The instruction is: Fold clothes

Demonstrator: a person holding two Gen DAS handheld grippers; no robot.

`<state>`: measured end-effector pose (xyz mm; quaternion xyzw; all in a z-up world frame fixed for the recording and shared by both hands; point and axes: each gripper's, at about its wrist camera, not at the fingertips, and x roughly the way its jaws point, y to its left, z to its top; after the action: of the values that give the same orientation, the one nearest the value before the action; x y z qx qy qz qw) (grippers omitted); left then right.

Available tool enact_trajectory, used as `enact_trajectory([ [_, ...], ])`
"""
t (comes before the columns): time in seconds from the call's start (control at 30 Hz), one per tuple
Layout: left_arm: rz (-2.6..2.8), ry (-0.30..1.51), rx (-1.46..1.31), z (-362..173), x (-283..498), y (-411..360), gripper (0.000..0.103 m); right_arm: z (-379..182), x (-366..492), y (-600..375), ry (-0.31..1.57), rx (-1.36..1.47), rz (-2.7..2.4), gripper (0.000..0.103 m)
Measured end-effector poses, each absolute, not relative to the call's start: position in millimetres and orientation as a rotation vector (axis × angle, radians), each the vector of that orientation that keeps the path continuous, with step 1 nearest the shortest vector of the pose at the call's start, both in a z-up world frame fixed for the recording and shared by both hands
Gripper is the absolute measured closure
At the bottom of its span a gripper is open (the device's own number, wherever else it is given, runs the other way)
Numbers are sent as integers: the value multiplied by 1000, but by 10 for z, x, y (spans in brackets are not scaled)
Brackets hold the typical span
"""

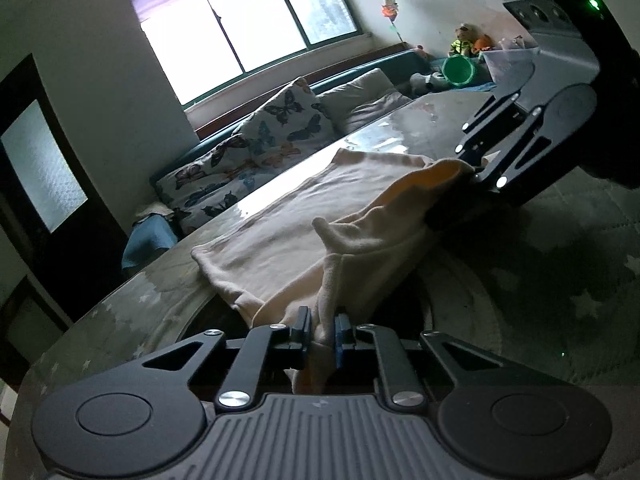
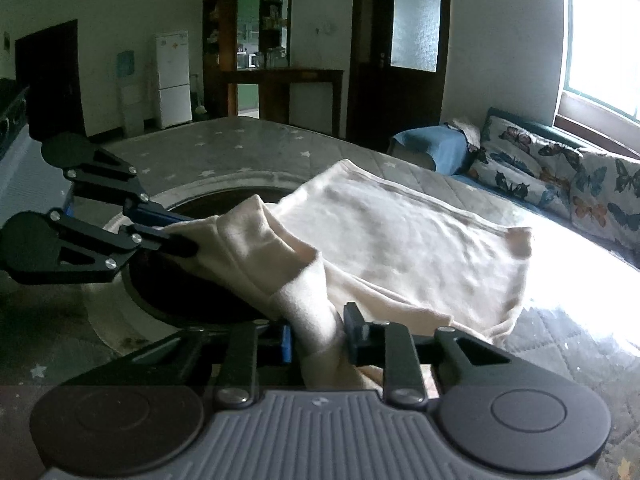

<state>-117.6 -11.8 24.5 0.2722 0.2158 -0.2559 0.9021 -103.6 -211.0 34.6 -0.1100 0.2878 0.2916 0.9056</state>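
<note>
Gripping the near edge of a cream garment (image 1: 320, 232), both tools were clamped on cloth. The left tool (image 1: 323, 330) had its pads pressed together on a bunched fold of the fabric, and the right tool (image 2: 318, 330) was pinching a thicker roll of the same edge, its jaws held a little further apart by the bulk between them. From the left wrist view the right tool (image 1: 478, 168) showed at the far end of the raised hem; from the right wrist view the left tool (image 2: 176, 236) showed at the other end, closed on a corner.

Most of the garment lay spread flat on the desk (image 1: 420, 120), a surface with a glossy cover over a star-patterned cloth. Only the near edge was lifted off it, sagging between the two tools above a dark round shape at the desk's near side. A sofa (image 2: 560, 176) with butterfly cushions stood beyond the desk, under a bright window (image 1: 248, 20).

The folding looked barely begun: the piece was laid out and the grip was taken on both ends of one edge, but no crease could be seen in the flat part. Carrying the held edge over onto the far part, and any later folds, seemed left to do.
</note>
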Motion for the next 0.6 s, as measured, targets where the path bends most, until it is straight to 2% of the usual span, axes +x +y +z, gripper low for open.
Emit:
enact_trajectory([
  [0.2, -532, 443, 587, 183, -1174, -195, 86, 337, -1058, -2092, 599, -238, 600, 80],
  [0.3, -537, 438, 618, 144, -1193, -206, 74, 333, -1045, -2118, 612, -226, 606, 75],
  [0.47, -552, 445, 646, 59, -1182, -217, 78, 313, -1051, -2102, 627, -254, 610, 68],
  [0.57, -556, 455, 624, 56, -1151, -206, 86, 302, -1048, -2101, 634, -258, 610, 68],
  [0.6, -555, 460, 609, 67, -1128, -195, 87, 303, -1046, -2102, 636, -256, 612, 72],
])
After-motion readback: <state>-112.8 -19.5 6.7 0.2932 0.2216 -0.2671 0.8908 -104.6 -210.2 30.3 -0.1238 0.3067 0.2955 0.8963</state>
